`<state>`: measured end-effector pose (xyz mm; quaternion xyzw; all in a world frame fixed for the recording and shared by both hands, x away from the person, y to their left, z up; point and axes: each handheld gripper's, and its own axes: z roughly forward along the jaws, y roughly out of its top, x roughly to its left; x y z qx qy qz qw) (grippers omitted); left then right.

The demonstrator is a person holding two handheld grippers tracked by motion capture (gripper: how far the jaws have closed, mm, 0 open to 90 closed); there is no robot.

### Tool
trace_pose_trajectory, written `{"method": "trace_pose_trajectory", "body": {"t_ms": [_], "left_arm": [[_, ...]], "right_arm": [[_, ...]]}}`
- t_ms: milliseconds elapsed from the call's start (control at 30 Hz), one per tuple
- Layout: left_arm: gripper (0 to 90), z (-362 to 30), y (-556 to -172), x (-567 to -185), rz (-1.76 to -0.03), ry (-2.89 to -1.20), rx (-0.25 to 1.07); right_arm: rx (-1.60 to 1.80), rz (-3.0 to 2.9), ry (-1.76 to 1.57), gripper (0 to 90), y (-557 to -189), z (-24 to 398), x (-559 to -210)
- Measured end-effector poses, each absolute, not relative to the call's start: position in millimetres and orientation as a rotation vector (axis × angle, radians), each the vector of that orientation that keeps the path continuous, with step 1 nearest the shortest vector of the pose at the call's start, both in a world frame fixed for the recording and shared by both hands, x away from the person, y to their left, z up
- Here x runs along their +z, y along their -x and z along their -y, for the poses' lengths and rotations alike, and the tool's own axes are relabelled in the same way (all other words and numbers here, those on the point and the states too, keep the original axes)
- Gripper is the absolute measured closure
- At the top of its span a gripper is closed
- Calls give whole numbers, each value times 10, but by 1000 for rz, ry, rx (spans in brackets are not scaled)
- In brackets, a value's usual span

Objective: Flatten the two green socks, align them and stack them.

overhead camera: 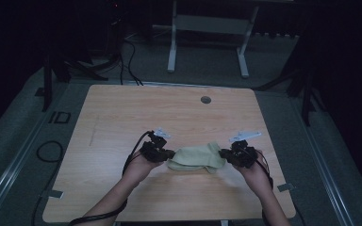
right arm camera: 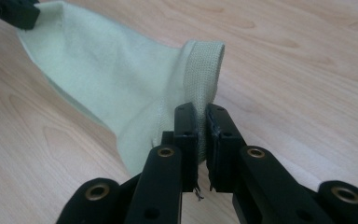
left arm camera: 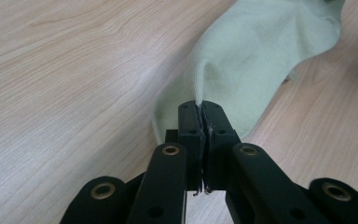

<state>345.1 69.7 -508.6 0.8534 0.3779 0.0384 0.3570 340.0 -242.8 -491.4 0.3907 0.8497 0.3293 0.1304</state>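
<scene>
My left claw (left arm camera: 203,108): pressed together on a thin pinch of the sock's (left arm camera: 256,60) toe end, a peak of fabric rising out of the jaws
My right claw (right arm camera: 202,112): clamped on the ribbed cuff (right arm camera: 205,65), which folds over just above my jaws
Seen from above: left claw (overhead camera: 169,153) and right claw (overhead camera: 223,153) face each other with the sock (overhead camera: 195,158) between them
Where the sock is: near my edge of the tabletop (overhead camera: 122,113), its sagging middle on or just over the wood; I cannot tell which
Long axis: it runs side to side from claw to claw, toe toward my left, cuff toward my right
Risk, left side: I hold very little cloth here, so I judge a hard pull apart could slip the toe free
Risk, right side: the cuff is thick and springy; it may creep out of the jaws if I twist
Risk, middle: slack could bunch into a crease as I lay it flat
Farther off: bare wood to the round grommet hole (overhead camera: 206,100)
</scene>
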Motion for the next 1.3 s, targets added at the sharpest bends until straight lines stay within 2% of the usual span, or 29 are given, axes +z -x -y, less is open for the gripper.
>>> {"method": "trace_pose_trajectory", "body": {"t_ms": [600, 700, 733, 767, 833, 867, 1033, 1100, 1167, 1233, 1300], "left_arm": [[872, -754, -3527, -5377, -1052, -2267, 61], [869, -746, -3524, -5424, -1064, -2268, 42], [852, -753, -3523, -5423, -1067, -2267, 30], [775, -763, -3509, -5389, -1073, -2258, 41], [737, -760, -3474, -5310, -1052, -2255, 78], [691, -753, -3456, -5266, -1043, -2249, 96], [692, -720, -3369, -5087, -1013, -2189, 172], [772, -673, -3341, -5075, -986, -2188, 170], [852, -602, -3335, -5124, -966, -2213, 148], [876, -530, -3349, -5209, -968, -2240, 126], [891, -477, -3374, -5298, -981, -2252, 110]], "right_arm": [[870, -2556, -1185, 833, -3514, 2293, -5323], [857, -2565, -1196, 807, -3539, 2296, -5382], [847, -2565, -1199, 771, -3546, 2294, -5401], [836, -2569, -1203, 734, -3553, 2294, -5410], [839, -2557, -1194, 720, -3545, 2308, -5382], [853, -2553, -1188, 702, -3537, 2320, -5354], [927, -2514, -1185, 672, -3454, 2350, -5185], [963, -2513, -1168, 708, -3398, 2336, -5147], [978, -2534, -1146, 827, -3341, 2300, -5154], [962, -2554, -1125, 895, -3303, 2262, -5198], [942, -2560, -1133, 897, -3291, 2251, -5263]]}}
